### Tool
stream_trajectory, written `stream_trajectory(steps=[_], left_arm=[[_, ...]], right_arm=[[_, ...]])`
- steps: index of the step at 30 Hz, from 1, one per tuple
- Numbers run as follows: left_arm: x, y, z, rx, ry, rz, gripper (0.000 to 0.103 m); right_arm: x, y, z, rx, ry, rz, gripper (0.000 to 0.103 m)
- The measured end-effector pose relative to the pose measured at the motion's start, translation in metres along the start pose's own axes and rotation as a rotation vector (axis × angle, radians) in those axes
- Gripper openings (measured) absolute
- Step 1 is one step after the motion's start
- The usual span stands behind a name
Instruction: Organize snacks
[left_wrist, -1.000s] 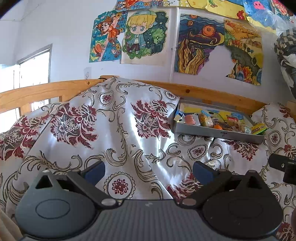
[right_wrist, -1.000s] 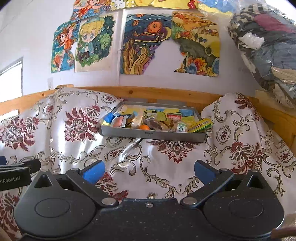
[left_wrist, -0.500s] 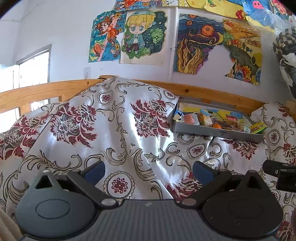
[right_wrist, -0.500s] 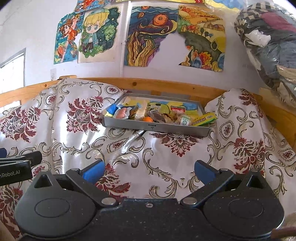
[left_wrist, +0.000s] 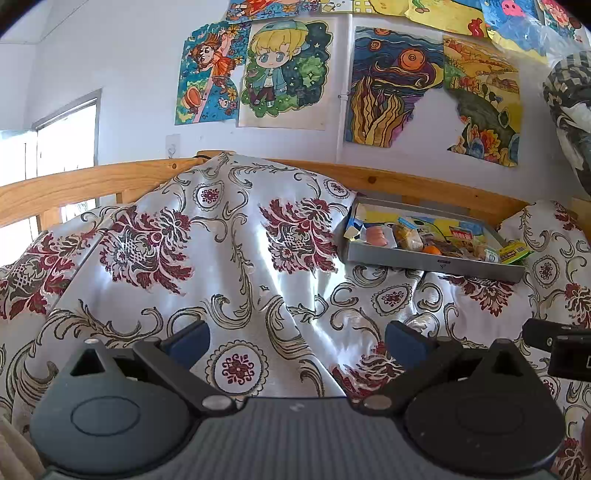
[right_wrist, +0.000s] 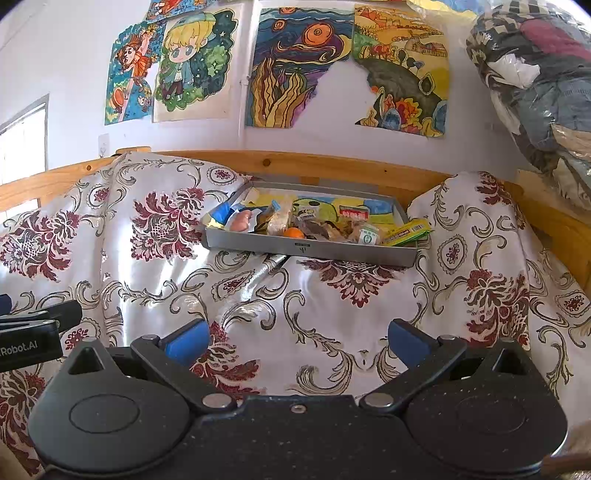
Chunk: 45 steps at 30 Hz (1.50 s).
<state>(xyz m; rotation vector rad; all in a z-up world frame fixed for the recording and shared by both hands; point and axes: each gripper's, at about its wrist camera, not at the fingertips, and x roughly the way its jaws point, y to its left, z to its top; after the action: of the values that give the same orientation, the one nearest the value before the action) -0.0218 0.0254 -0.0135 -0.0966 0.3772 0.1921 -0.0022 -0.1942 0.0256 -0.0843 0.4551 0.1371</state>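
Both wrist cameras are sitting low behind their own open fingers, looking forward across the floral cloth toward the wall of drawings. The left view is standing off to the left, so the grey snack tray is landing right of centre and further off. The right view is facing the tray nearly head-on and somewhat nearer. Both are sharing tray, cloth, wooden rail and drawings. Each is catching the other tool at its inner edge.

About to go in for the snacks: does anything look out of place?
Yes. A yellow-green snack packet pokes over the right corner of the grey metal tray, the rest heaped inside. Both grippers are open and empty.
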Motion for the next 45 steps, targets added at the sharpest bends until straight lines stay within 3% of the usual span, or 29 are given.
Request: stream_trajectory(steps=[38, 45], left_arm=[[-0.0001, -0.0005, 0.0000, 0.005, 0.004, 0.000, 0.103], [-0.0008, -0.0030, 0.0009, 0.033, 0.013, 0.028, 0.103]], right_arm=[[0.0011, 0.0006, -0.0025, -0.002, 0.005, 0.000, 0.102], [0.0012, 0.0003, -0.0018, -0.002, 0.005, 0.000, 0.102]])
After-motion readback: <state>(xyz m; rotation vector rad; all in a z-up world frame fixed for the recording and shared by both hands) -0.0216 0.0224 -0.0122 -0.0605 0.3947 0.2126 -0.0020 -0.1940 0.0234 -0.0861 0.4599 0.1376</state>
